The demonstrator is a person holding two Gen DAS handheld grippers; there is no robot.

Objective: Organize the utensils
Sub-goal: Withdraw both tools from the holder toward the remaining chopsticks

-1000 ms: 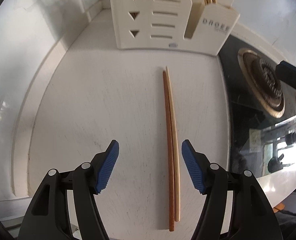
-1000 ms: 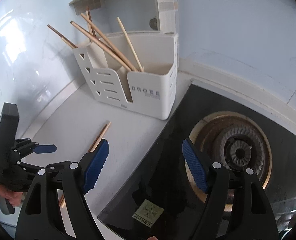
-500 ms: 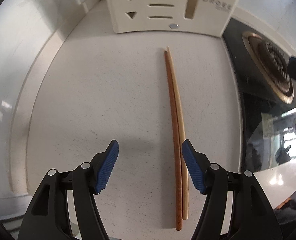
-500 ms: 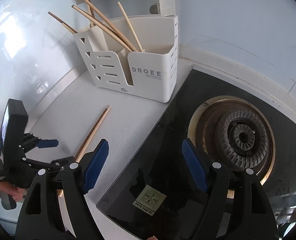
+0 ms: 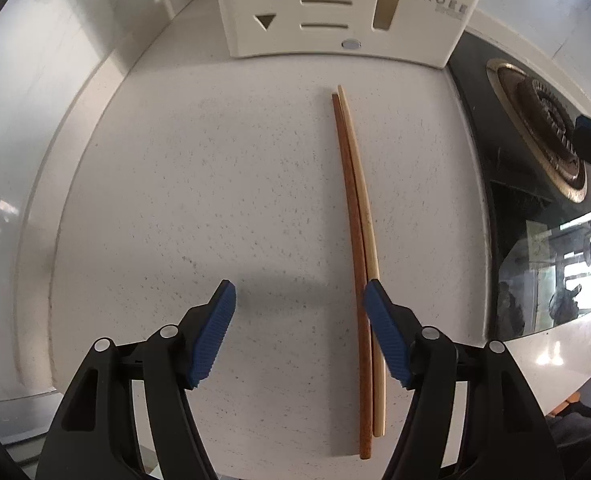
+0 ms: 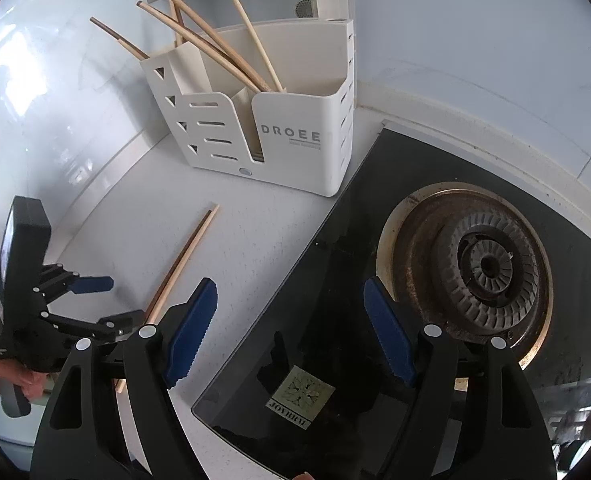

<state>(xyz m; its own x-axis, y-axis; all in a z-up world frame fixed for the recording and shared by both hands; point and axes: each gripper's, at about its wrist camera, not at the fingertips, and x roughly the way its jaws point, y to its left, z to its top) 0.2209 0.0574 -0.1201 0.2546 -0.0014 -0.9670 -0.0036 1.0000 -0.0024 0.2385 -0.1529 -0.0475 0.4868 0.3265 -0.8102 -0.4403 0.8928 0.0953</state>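
Chopsticks [image 5: 355,216] flat on counter, beside right pad of left gripper [image 5: 299,304], jaws open, nothing held

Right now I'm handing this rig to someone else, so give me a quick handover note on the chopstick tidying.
Left gripper: open, has just been opening wider, over the counter; the two loose chopsticks pass by its right pad, not gripped.
Right gripper: open, holding nothing, above the stove.
Done: several chopsticks already stand in the holder.
Left: centre the left gripper on the loose pair, pick them up, put them in the holder.
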